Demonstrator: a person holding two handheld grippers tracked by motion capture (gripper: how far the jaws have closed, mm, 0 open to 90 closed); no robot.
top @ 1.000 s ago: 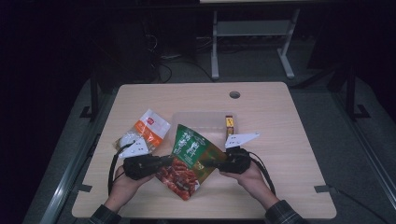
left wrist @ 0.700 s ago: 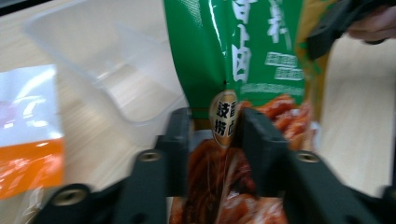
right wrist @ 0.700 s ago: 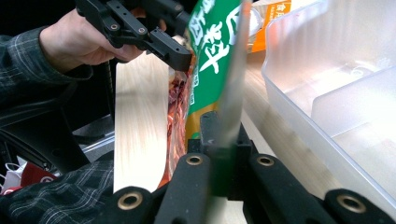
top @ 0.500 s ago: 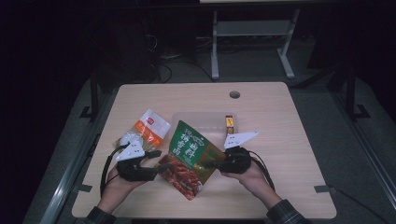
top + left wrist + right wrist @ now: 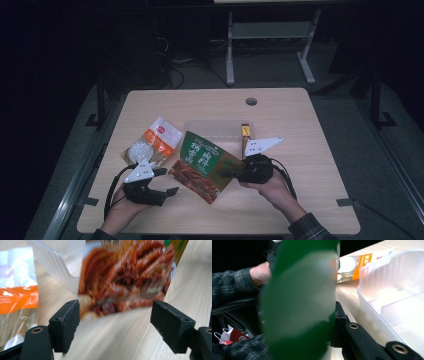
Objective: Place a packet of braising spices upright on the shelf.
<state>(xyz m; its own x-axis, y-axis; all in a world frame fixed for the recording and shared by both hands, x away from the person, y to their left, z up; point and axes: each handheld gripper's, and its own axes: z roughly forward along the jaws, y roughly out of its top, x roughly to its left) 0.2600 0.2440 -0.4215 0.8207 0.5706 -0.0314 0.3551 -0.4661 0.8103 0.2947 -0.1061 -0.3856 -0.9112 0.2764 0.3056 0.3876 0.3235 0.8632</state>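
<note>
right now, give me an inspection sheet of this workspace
surface: light wooden table, round cable hole near the far edge.
job's things: green snack pouch held up off the table by the right claw; clear plastic tray behind it.
clutter: orange and white packet to the left; small yellow packet beside the tray.
grippers: right claw shut on the pouch's edge; left claw open, apart from the pouch.
cables: one trails from each claw toward the person.
surroundings: dark room, grey desk frame beyond.
</note>
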